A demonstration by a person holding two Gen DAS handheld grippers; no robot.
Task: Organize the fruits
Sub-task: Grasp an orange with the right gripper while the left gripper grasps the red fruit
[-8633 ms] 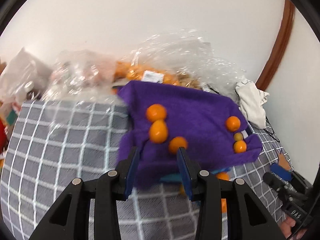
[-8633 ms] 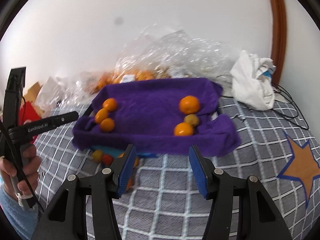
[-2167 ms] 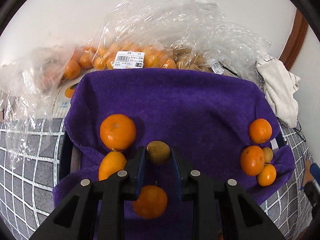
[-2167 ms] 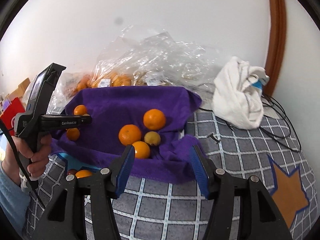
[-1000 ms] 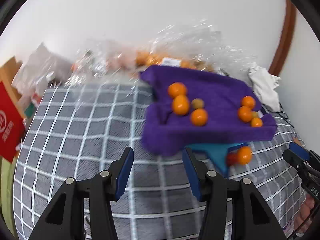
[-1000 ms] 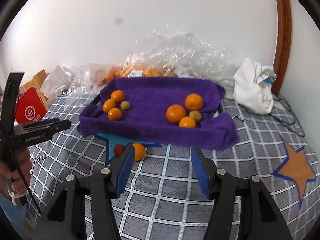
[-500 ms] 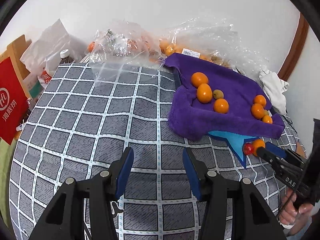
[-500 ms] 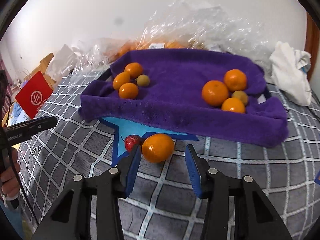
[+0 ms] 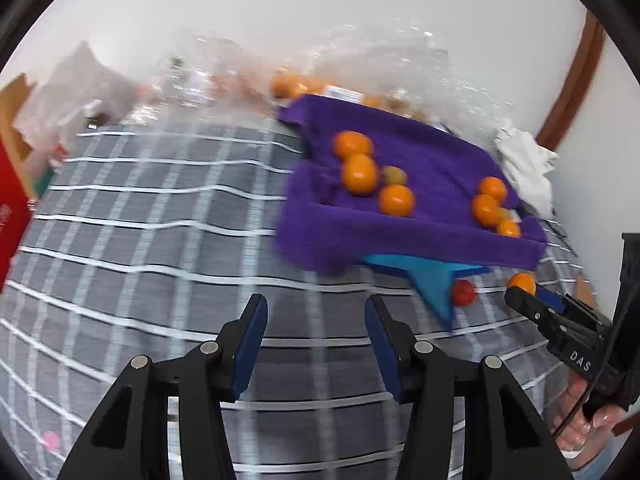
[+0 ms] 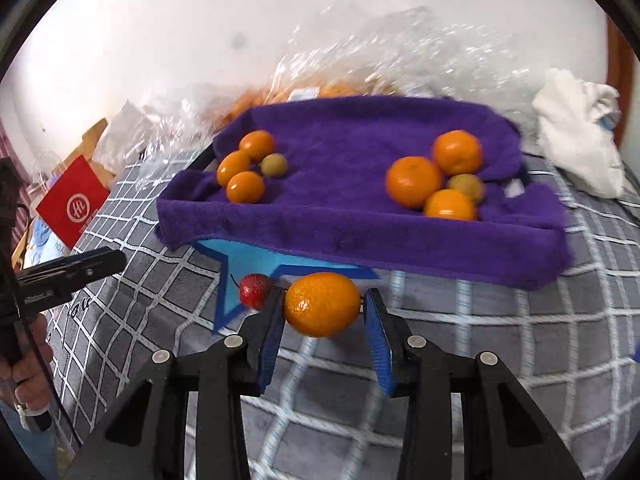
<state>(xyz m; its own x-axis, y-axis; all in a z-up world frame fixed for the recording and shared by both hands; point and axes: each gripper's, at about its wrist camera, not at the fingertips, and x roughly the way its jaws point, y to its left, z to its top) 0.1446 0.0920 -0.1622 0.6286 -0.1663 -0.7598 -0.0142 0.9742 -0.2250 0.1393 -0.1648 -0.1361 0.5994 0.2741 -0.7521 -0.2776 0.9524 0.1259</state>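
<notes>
Loose orange (image 10: pixel 322 305) on the grey checked surface (image 10: pixel 500 344), just in front of the purple towel (image 10: pixel 360 216), at the tip of a blue star shape (image 10: pixel 248 264). Caught between the fingers of the right gripper (image 10: pixel 325 318), which have just been closing; left pad against the peel, right pad touching or nearly so, too close to tell a firm squeeze. Small red strawberry-like fruit (image 10: pixel 255 290) just left of the orange, touching or almost touching the outer side of the left finger. On the towel, two clusters well apart: three oranges and one small greenish fruit (image 10: pixel 274 165) on the left, three oranges and one greenish fruit (image 10: pixel 466 186) on the right. Behind the towel, crumpled clear plastic bags (image 10: pixel 400 52) with more oranges inside, blurred. White cloth (image 10: pixel 576 120) to the right, red carton (image 10: pixel 73 203) to the left.

Left gripper (image 9: pixel 314 334) above bare checked cloth, off to the left of the towel, fingers apart with nothing between them. From its camera, the same orange (image 9: pixel 521 282) at the right gripper's tip, the red fruit (image 9: pixel 463 293) beside it, and a hand (image 9: pixel 580 424) on the right gripper's handle.
</notes>
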